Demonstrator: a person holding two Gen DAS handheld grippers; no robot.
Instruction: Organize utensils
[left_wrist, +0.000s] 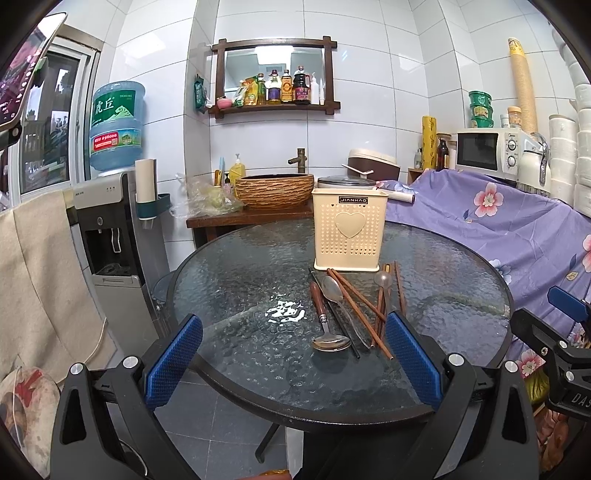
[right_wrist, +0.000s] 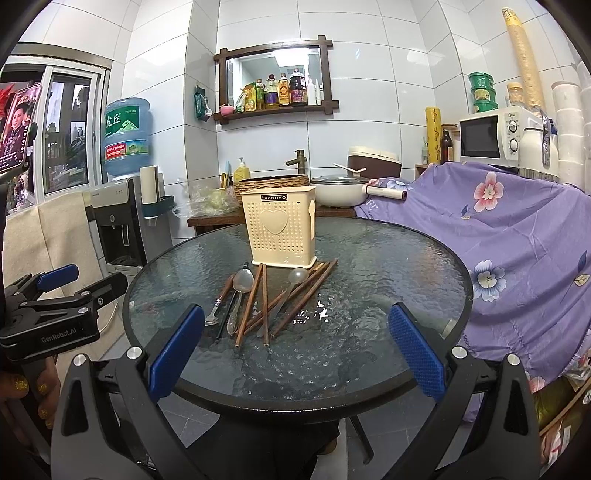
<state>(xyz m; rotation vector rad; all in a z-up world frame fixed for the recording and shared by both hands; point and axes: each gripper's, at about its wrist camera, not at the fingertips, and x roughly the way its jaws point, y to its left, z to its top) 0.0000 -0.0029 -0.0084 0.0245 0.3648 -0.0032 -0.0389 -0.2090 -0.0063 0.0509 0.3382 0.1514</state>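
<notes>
Left wrist view: nothing sorted yet — spoons (left_wrist: 334, 291) and chopsticks (left_wrist: 360, 308) lie piled on the table (left_wrist: 229, 280) before the holder (left_wrist: 349, 230); left gripper (left_wrist: 291, 363) and right gripper (right_wrist: 295, 356) both spread wide, empty.

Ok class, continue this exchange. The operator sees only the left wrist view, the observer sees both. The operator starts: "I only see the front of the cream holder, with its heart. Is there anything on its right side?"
Observer: Yes. In the right wrist view, the right side of the cream holder has a spoon-shaped relief.
Operator: The holder blocks my view. What stands behind it?
Observer: A white pot stands on the wooden counter, and its handle points right.
Operator: Can you see my gripper from outside?
Observer: Yes. The left gripper has its fingers apart, and a hand with gold-painted nails shows below it.
</notes>
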